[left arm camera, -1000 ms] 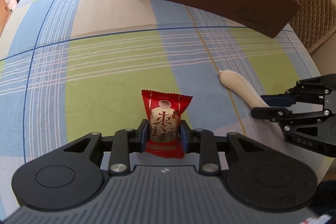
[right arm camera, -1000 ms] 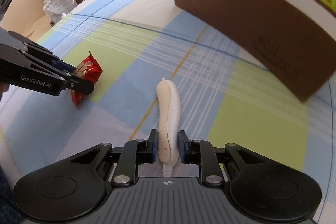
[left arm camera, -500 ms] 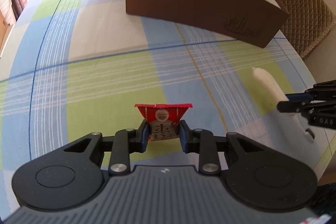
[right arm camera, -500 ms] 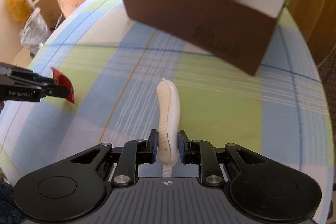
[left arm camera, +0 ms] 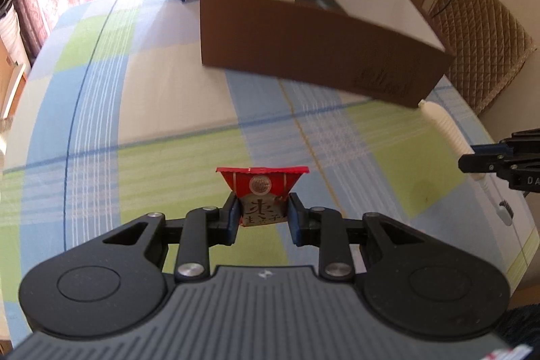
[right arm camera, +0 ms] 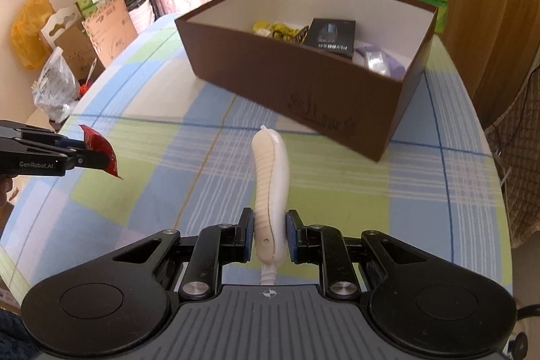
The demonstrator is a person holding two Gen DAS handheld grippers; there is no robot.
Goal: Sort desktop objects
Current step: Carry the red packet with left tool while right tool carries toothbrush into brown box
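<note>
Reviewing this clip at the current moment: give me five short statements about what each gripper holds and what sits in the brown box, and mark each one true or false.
1. The left gripper is shut on the red snack packet. True.
2. The right gripper is open with nothing in it. False: it is shut on the white ribbed handle.
3. The brown box has nothing in it. False: a black package, yellow wrappers and a pale purple packet lie inside.
4. Both held items are clear of the checked tablecloth. True.
5. The red snack packet is already over the box opening. False: it is short of the box, over the cloth.
</note>
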